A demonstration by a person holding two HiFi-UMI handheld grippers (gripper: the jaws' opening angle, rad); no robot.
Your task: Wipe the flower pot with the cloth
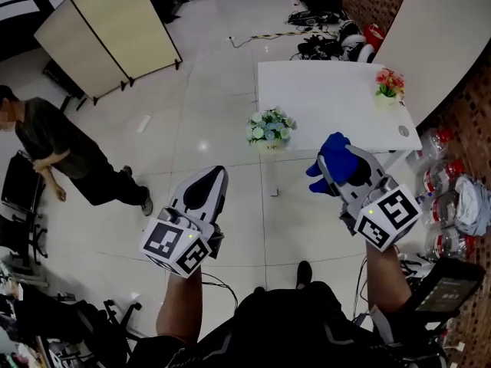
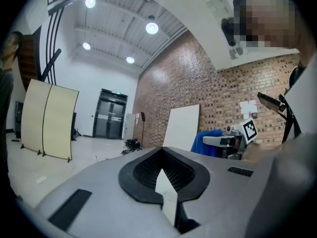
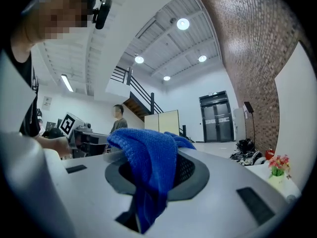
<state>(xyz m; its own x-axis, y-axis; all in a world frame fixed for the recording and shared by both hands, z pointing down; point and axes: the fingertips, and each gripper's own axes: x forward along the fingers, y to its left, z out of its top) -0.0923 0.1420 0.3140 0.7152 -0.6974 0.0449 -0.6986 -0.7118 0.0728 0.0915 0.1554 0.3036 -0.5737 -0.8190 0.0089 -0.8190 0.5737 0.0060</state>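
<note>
A blue cloth [image 1: 337, 162] is bunched over the tips of my right gripper [image 1: 343, 169], which is shut on it; the cloth [image 3: 148, 165] drapes over the jaws in the right gripper view. My left gripper [image 1: 212, 178] is shut with nothing in it. Both are held level, short of the white table [image 1: 330, 90]. A pot of white and green flowers [image 1: 270, 127] stands at the table's near left corner. A smaller pot with red and orange flowers [image 1: 390, 84] sits near the table's right edge and shows again [image 3: 277, 166] at the right of the right gripper view.
A person [image 1: 57, 148] stands on the tiled floor at the left. A beige folding screen [image 1: 107, 29] stands at the back left. Cables and bags [image 1: 330, 33] lie beyond the table. Bottles and bags [image 1: 453, 190] line the brick wall at the right.
</note>
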